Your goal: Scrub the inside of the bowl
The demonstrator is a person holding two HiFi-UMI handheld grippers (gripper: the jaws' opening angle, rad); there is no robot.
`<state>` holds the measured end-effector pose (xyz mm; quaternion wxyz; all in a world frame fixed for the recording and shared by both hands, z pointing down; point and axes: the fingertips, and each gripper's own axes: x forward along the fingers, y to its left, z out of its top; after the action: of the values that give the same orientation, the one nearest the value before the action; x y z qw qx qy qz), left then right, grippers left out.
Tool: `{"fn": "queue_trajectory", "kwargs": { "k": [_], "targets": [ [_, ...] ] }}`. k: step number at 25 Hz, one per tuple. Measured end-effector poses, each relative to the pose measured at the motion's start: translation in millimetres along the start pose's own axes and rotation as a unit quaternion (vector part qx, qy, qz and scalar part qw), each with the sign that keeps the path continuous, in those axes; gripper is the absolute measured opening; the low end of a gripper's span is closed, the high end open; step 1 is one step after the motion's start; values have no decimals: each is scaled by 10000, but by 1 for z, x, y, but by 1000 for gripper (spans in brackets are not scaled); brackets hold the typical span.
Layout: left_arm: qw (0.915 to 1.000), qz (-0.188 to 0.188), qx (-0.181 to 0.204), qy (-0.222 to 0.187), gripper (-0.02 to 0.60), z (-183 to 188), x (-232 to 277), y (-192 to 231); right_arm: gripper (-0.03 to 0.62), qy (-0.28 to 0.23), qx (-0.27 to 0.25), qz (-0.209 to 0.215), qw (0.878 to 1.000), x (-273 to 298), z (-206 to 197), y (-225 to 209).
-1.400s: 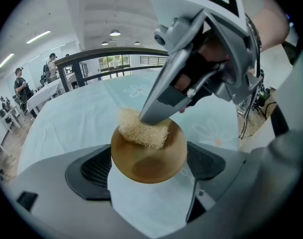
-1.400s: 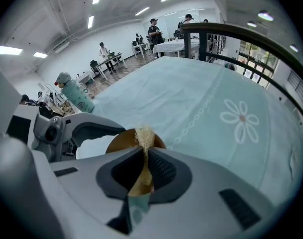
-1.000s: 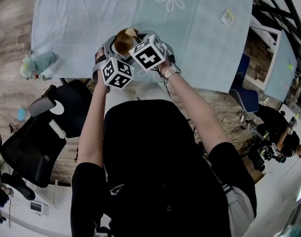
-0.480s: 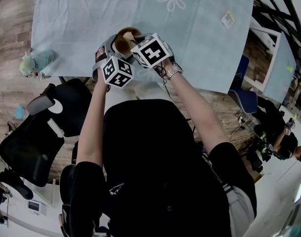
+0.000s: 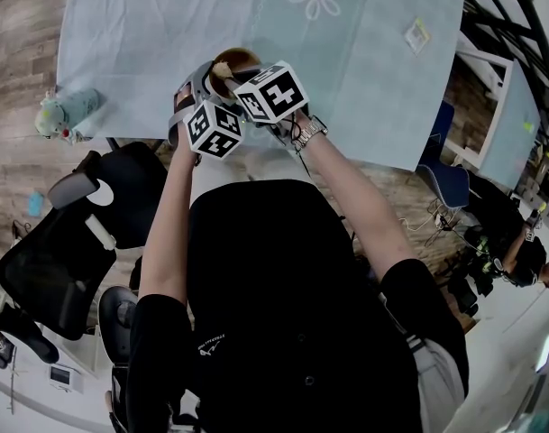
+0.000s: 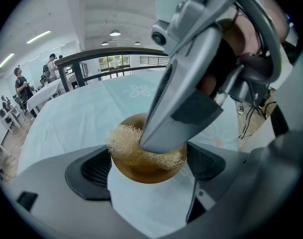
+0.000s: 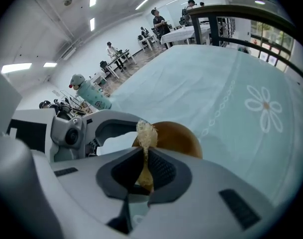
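Off to the left of your left claw, the teal character bottle (image 5: 67, 115) stands at the corner of the pale blue tablecloth (image 5: 148, 25), well apart from the work. It is no obstacle.

Your left claw (image 6: 149, 169) is closed on the wooden bowl (image 7: 178, 136), a pad on either side of it. It holds the bowl in the air near the table's near edge, with the mouth turned toward your other hand. The bowl sits directly between the jaws, so it can't slide sideways.

Over the last second the loofah scrubber (image 6: 122, 142) has swept across the bowl, from the far rim toward the left claw's side. Both marker cubes have barely shifted. That looks like a scrubbing stroke under way, not a setup move. The fibres now bunch against the inner wall on the left, so the right side and the bottom probably still need passes.

Your right claw (image 7: 145, 156) is pinched tight on the scrubber, its tip down inside the bowl. Only a tuft sticks out beyond the jaws.

The bowl's rim limits the stroke. Beyond the right claw there is plenty of bare cloth, and the black office chair (image 5: 49, 269) sits low on the left, behind the left claw.
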<state>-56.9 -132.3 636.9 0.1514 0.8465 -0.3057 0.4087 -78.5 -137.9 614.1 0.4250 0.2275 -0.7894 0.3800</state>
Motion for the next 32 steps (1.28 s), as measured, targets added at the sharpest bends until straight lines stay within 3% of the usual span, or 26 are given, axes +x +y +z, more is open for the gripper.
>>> {"fn": "queue_trajectory", "kwargs": {
  "k": [6, 18, 28, 32],
  "targets": [
    [10000, -4, 1, 13, 468, -2, 0, 1, 38, -350, 591, -189, 9975, 3, 4, -17],
    [10000, -1, 27, 34, 468, -3, 0, 1, 38, -15, -216, -1101, 9937, -5, -8, -46],
    [9999, 35, 89, 107, 468, -5, 2, 1, 38, -203, -553, -1451, 9877, -34, 0, -52],
    [9999, 37, -16, 143, 468, -7, 1, 0, 38, -372, -405, -1519, 9869, -48, -2, -53]
  ]
}}
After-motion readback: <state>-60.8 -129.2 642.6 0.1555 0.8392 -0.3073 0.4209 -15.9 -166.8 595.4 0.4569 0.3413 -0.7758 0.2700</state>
